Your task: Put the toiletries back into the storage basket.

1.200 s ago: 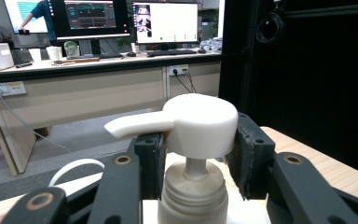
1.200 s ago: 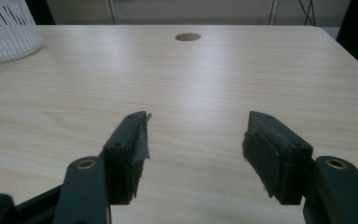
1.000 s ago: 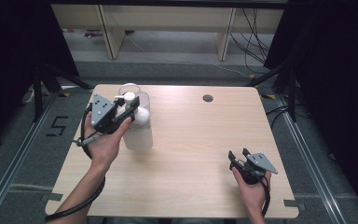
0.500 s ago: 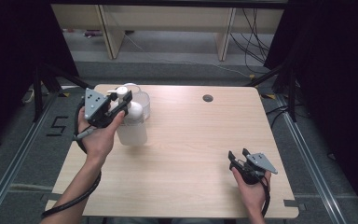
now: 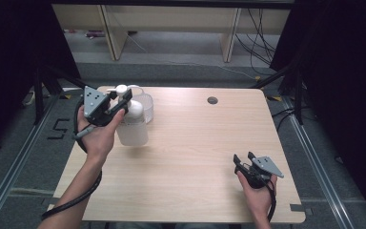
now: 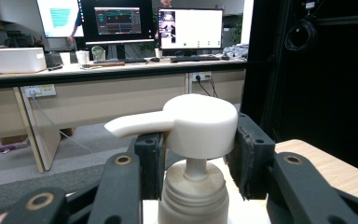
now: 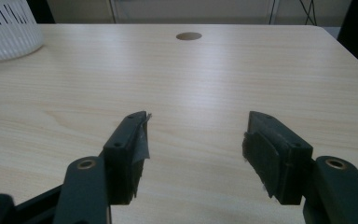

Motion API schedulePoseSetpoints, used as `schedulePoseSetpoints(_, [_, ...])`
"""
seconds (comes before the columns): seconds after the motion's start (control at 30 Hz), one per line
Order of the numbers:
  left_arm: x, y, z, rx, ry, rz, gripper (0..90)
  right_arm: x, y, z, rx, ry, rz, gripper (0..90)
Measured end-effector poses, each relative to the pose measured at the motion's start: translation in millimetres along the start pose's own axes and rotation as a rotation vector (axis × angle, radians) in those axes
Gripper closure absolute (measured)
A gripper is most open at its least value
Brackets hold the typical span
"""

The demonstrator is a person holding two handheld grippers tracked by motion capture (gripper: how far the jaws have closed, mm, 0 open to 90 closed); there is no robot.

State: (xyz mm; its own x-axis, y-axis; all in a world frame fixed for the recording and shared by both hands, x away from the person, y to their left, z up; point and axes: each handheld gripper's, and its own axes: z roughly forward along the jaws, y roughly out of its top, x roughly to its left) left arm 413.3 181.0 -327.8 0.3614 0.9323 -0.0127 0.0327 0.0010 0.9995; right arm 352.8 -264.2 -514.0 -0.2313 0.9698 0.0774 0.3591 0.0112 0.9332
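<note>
**Left gripper clamps the pump bottle's head; right gripper rests open**

The left gripper grips the white pump head of a pump bottle, its 2 black jaws pressing on either side of the head just above the threaded neck. In the left gripper view the spout of the pump points to the left, past one jaw, and the collar of the bottle sits directly below the jaws.

Taking the table's round cable hole as the landmark: the bottle is well to the left of the hole and slightly nearer the person, at the left part of the wooden table. The bottle body is translucent white and leans a little, its base toward the person; whether the base touches the table cannot be told. Just behind the bottle, between it and the table's far edge, stands a clear ribbed cup, also left of the hole.

The right gripper is far from the hole, near the table's front right corner, held low over the wood. Its 2 jaws stand apart with only bare tabletop between them, grasping nothing.
</note>
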Motion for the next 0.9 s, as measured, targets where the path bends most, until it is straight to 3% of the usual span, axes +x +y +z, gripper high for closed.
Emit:
schedulePoseSetpoints(0.13, [2.0,2.3,2.1,-0.005,0.002,0.004,59.0,0.0,0.0,0.2,-0.001,-0.002,0.001,40.1])
schedulePoseSetpoints(0.2, [2.9,3.3,3.2,-0.008,0.004,0.004,59.0,-1.2,0.8,-1.3,0.018,-0.02,-0.023,40.1])
schedulePoseSetpoints(0.23, [3.7,4.0,4.5,-0.008,0.006,0.003,59.0,-0.2,0.2,0.0,0.006,0.001,-0.002,40.1])
schedulePoseSetpoints(0.57, [7.6,5.7,10.8,-0.01,0.013,0.004,59.0,0.1,0.1,0.2,0.005,-0.003,-0.001,40.1])
schedulePoseSetpoints(0.63, [8.2,7.1,12.3,-0.012,0.015,0.006,59.0,-1.3,0.8,-0.9,0.014,-0.019,-0.023,40.1])
schedulePoseSetpoints(0.7, [8.5,7.6,12.7,-0.011,0.015,0.009,59.0,-1.2,0.6,-0.3,0.007,-0.016,-0.021,40.2])
schedulePoseSetpoints(0.73, [8.7,8.1,13.3,-0.013,0.017,0.006,59.0,1.8,0.3,-1.0,0.02,-0.013,0.018,40.2])
schedulePoseSetpoints(0.77, [9.0,8.5,13.8,-0.014,0.017,0.007,59.0,-0.6,0.6,-0.4,0.017,-0.007,-0.01,40.2])
schedulePoseSetpoints(0.9, [10.3,9.7,17.2,-0.018,0.017,0.007,59.0,-0.6,0.9,-0.9,0.026,-0.01,-0.011,40.2])
